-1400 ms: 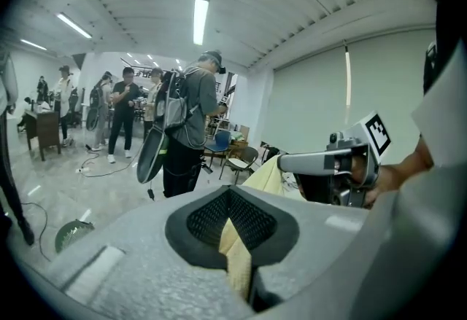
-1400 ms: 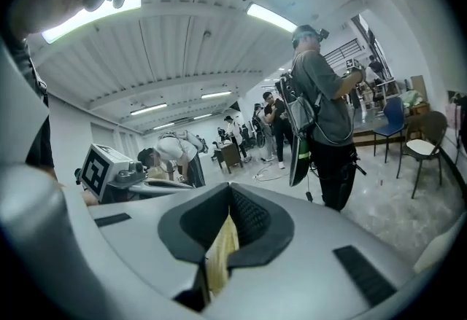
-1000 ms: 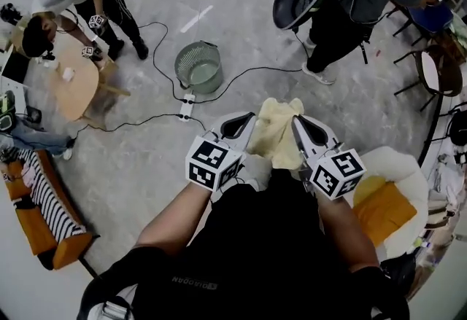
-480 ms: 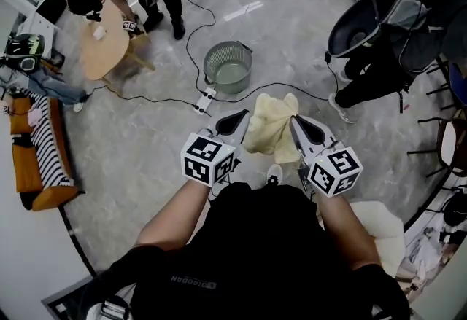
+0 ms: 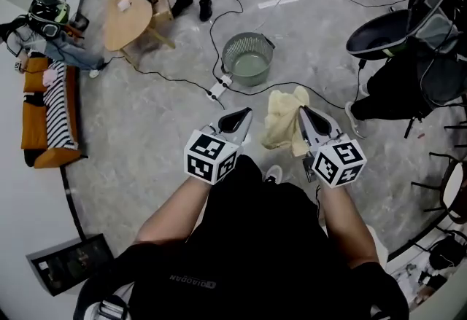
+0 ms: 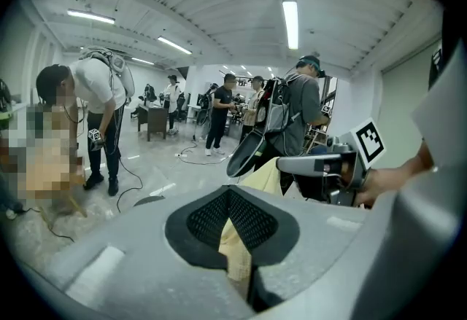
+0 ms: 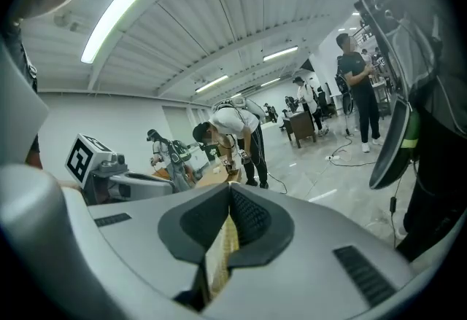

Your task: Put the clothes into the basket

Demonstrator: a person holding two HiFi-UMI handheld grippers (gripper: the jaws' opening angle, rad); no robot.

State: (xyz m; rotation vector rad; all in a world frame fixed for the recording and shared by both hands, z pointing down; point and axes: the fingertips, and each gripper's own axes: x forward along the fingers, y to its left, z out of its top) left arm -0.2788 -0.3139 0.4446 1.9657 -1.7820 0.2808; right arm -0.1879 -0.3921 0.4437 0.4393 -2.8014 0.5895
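A pale yellow cloth [image 5: 283,119] hangs in the air between my two grippers, above the grey floor. My right gripper [image 5: 302,111] is shut on it, and yellow fabric [image 7: 219,253] shows pinched in its jaws. My left gripper [image 5: 243,116] is shut on another edge of the cloth [image 6: 235,249], which runs off toward the right gripper [image 6: 321,165]. The round grey-green mesh basket [image 5: 248,60] stands on the floor ahead of both grippers, apart from them. It looks empty.
Black cables and a white power strip [image 5: 217,90] lie on the floor beside the basket. A round wooden table [image 5: 128,12] with people at it is at the far left. An orange sofa [image 5: 40,114] lines the left wall. A person in black [image 5: 405,85] and a dark chair [image 5: 387,28] are at the right.
Both grippers have swung across the room with the cloth. In the head view the basket has drifted right, now ahead between them. The cloth hangs closer to the right gripper.
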